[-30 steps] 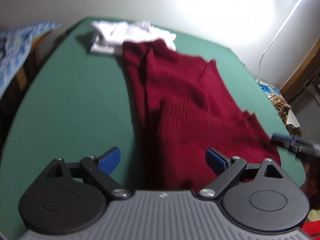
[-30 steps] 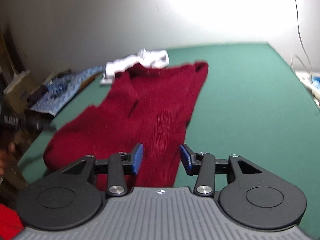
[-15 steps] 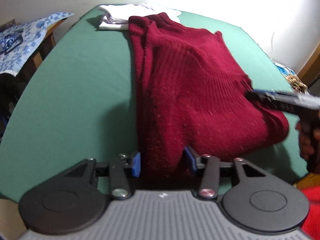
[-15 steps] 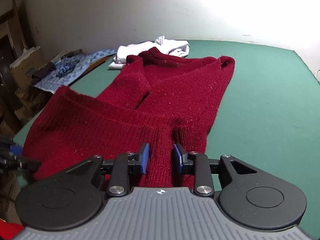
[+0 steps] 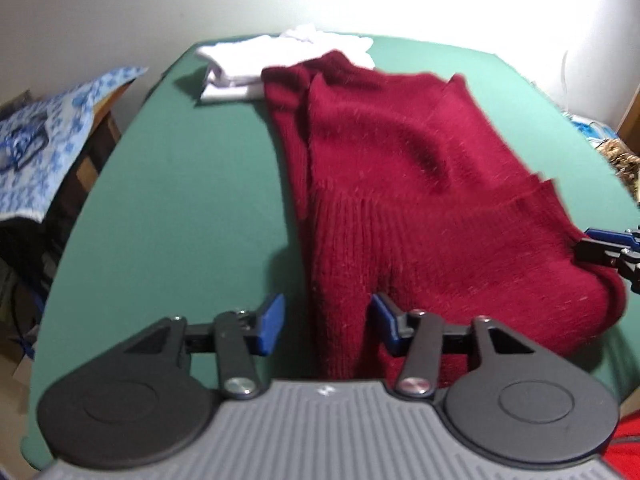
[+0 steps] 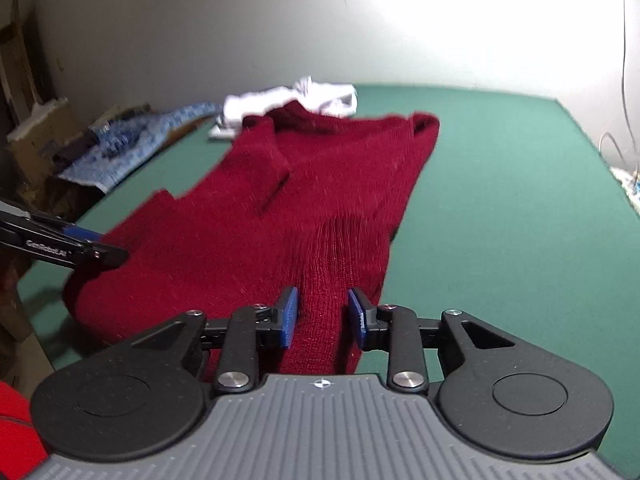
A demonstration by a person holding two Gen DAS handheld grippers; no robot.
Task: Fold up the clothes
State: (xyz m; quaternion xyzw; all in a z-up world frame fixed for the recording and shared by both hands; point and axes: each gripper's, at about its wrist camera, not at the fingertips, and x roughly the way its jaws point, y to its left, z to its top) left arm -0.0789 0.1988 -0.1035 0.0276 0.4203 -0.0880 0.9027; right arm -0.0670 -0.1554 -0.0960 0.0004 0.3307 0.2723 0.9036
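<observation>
Where the green table [image 5: 180, 200] carries it lengthwise, the dark red sweater [image 5: 400, 184] has its near hem in both tools: left gripper [image 5: 327, 328] closing, cloth beside one pad only; right gripper [image 6: 323, 317] opening, hem between pads.

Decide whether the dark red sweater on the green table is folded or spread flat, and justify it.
Partly folded. The red sweater has a sleeve laid across its body and its ribbed hem doubled over toward the collar, on the green table.
</observation>
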